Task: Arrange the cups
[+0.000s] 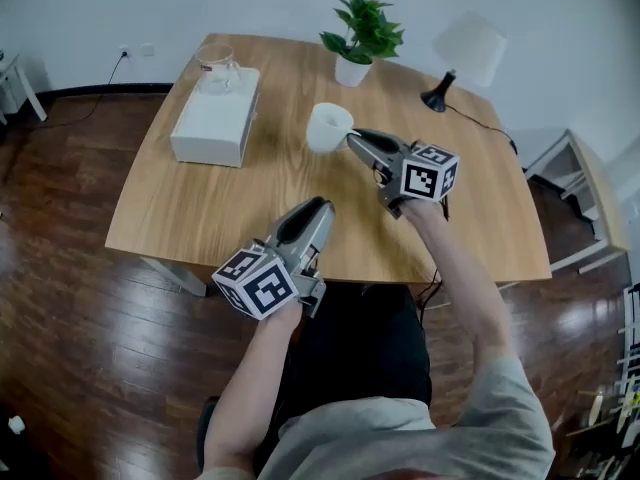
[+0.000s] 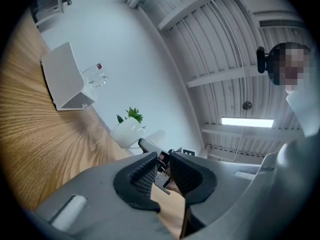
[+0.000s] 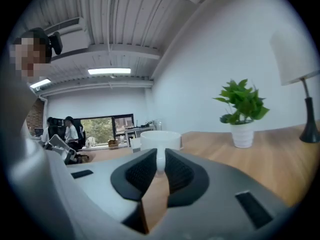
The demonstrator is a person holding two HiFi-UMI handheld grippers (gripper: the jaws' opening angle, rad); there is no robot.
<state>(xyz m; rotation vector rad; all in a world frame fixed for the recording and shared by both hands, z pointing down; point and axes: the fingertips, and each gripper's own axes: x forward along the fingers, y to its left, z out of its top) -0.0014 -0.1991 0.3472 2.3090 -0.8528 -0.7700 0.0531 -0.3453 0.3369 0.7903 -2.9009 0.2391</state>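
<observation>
A white cup hangs above the middle of the wooden table, and my right gripper is shut on its handle. In the right gripper view the cup stands upright just beyond the jaws, its handle pinched between the pads. A clear glass cup stands on a white box at the table's back left. My left gripper hovers over the front edge, its jaws a narrow gap apart with nothing between them. It looks toward the white cup and the glass cup.
A potted plant stands at the back of the table behind the white cup. A lamp with a white shade is at the back right, its cable running off the right edge. A shelf unit stands on the floor to the right.
</observation>
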